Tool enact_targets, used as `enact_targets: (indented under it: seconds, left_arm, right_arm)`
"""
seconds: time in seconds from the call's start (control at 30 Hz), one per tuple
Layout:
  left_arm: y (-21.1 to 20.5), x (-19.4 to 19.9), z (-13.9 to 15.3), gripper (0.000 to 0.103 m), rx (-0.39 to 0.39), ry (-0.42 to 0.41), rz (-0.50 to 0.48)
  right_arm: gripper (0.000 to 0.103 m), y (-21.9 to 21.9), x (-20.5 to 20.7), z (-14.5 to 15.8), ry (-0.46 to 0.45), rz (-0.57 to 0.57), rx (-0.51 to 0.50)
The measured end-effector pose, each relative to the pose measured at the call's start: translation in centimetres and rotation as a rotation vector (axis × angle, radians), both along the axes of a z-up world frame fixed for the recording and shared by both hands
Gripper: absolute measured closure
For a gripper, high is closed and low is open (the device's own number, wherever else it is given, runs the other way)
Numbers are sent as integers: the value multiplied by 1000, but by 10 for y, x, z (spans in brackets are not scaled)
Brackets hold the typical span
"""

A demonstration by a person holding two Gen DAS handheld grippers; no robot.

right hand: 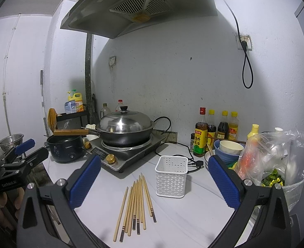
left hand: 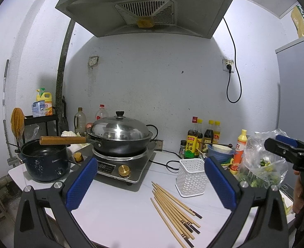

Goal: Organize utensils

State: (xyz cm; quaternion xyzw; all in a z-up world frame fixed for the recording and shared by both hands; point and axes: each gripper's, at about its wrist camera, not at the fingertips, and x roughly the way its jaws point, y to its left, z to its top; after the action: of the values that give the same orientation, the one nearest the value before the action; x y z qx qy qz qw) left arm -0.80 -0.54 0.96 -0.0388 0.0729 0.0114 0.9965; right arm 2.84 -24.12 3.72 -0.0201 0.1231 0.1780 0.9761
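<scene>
A loose bundle of wooden chopsticks [right hand: 136,204] lies flat on the white countertop [right hand: 172,227], just beside an empty white perforated utensil holder [right hand: 171,178]. They look light, stiff and prone to rolling; gripping mid-length seems safest. Both the left gripper [left hand: 149,186] and right gripper [right hand: 154,183] hover above, jaws spread wide, holding nothing. The induction cooker [right hand: 129,155] and a plastic bag [right hand: 284,161] hem in the open counter.

1. My left gripper [left hand: 152,184] hangs level above the counter, its blue-padded fingers [left hand: 81,184] spread wide, nothing between them.
2. My right gripper [right hand: 154,183] sits just the same, jaws wide apart and holding nothing.
3. A hand [left hand: 300,194] grips the right handle.
</scene>
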Motion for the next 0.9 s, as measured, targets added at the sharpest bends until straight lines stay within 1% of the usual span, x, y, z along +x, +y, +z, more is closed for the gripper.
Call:
enact_targets:
  seconds: [0.6, 0.77, 0.9]
  left_arm:
    - [2, 4, -1, 0, -6, 10, -5]
    - [4, 12, -2, 0, -5, 20, -6]
    - [5, 25, -7, 0, -3, 51, -11]
  right_arm:
    - [0, -3, 2, -4, 6, -4, 1]
    - [0, -3, 4, -5, 11, -4, -2]
    - [0, -1, 16, -8, 38, -9, -6]
